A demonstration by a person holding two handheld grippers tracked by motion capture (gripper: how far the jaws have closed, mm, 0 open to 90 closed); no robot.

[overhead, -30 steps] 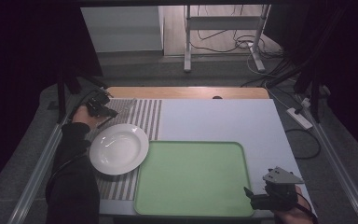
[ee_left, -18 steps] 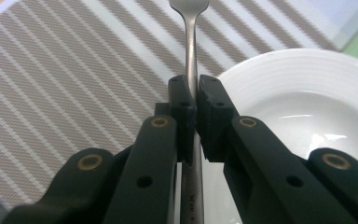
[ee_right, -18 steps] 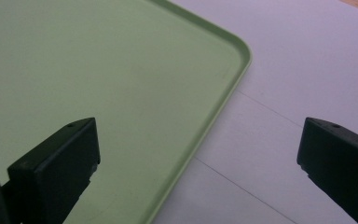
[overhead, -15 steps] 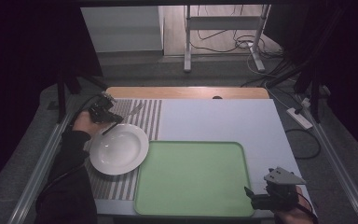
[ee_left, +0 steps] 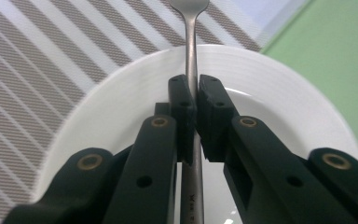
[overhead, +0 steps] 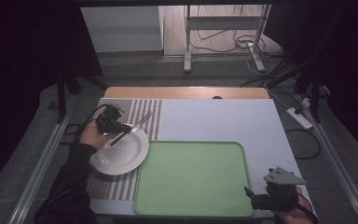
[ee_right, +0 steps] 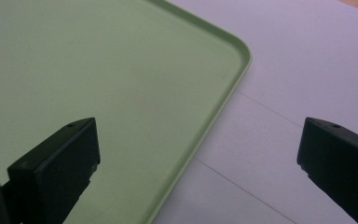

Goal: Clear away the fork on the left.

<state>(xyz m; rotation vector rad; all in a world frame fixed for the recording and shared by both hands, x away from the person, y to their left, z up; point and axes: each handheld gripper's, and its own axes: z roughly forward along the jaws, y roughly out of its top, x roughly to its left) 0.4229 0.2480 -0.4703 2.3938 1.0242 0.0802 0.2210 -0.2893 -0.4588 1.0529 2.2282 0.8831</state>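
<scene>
High view: one fork (overhead: 137, 122) clamped in left gripper (overhead: 116, 127), one plate (overhead: 121, 154), one tray (overhead: 191, 179); right gripper (overhead: 249, 195) agape.

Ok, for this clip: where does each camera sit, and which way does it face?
High view: above the person's side, looking forward and down on the table; both forearms enter from below.
Left gripper view: rides the left gripper, looking along its fingers shut on a fork above the white plate.
Right gripper view: rides the right gripper, open fingers over the green tray corner.
Shared: high and left gripper views both show plate and fork.
</scene>
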